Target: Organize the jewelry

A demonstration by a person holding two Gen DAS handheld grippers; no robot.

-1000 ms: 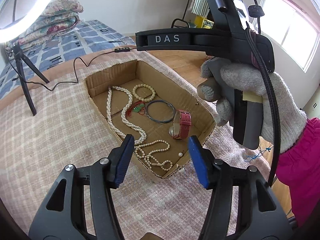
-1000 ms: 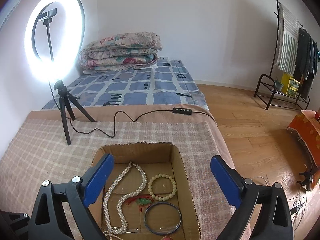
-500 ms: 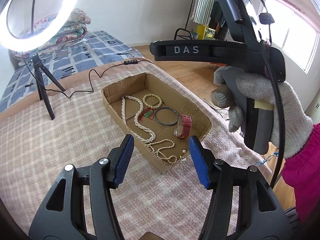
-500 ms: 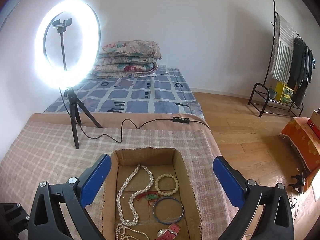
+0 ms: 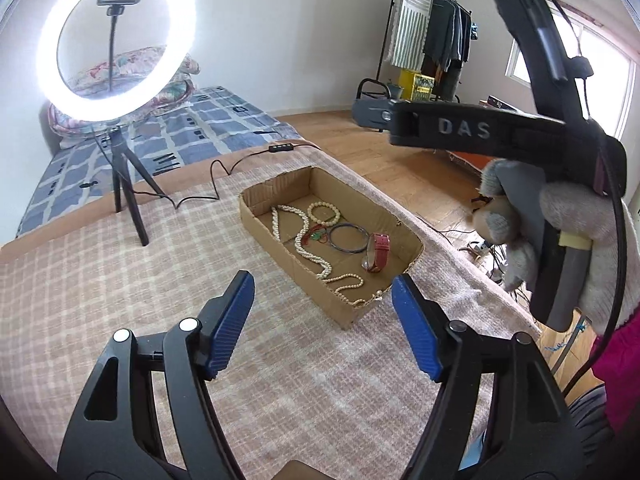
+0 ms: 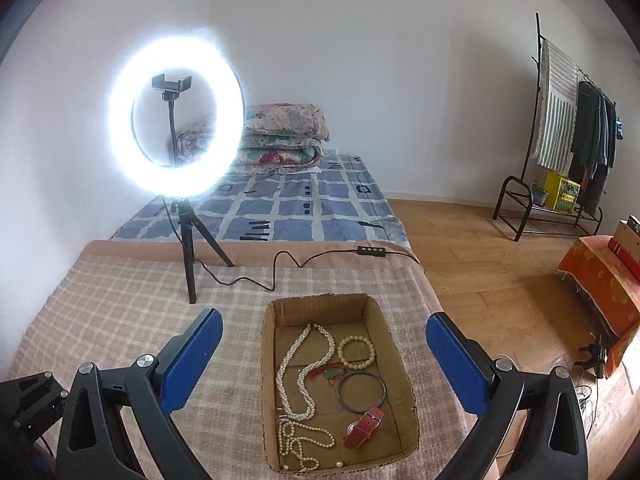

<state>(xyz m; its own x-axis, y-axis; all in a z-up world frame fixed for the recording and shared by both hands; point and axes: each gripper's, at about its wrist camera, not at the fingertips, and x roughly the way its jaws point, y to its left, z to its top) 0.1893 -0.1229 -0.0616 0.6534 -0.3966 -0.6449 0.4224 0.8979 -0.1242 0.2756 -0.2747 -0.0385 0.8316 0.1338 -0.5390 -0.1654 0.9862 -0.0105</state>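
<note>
Jewelry lies loose in an open cardboard box (image 5: 404, 222) on a checked blanket (image 5: 80, 280). From the left wrist camera, the box holds a long pearl necklace (image 5: 308, 252) along its left side, a cream bead bracelet (image 5: 324, 213) toward its far end, a dark thin bangle (image 5: 348, 239) at its middle, a red cord with a green charm (image 5: 314, 237) just beside the bangle, and a red-strapped watch (image 5: 376, 253) near its right wall. The left gripper (image 5: 322, 322) hangs on the near side of the box with its blue fingers spread wide and nothing between them. To the right of the box, a gloved hand (image 5: 560, 236) grips the handle of the other tool. A lit ring light (image 5: 116, 36) stands on a tripod beyond the box to the left.

From the right wrist camera, the same box (image 6: 402, 354) sits between the fingers of the right gripper (image 6: 324, 356), which are spread wide and empty, held above its near half. The necklace (image 6: 296, 376) runs down the box's left side, the bracelet (image 6: 357, 352) and bangle (image 6: 362, 392) lie right of it, and the watch (image 6: 364, 426) rests near the box's front right corner. The ring light (image 6: 176, 120) stands beyond the box to the left.
</note>
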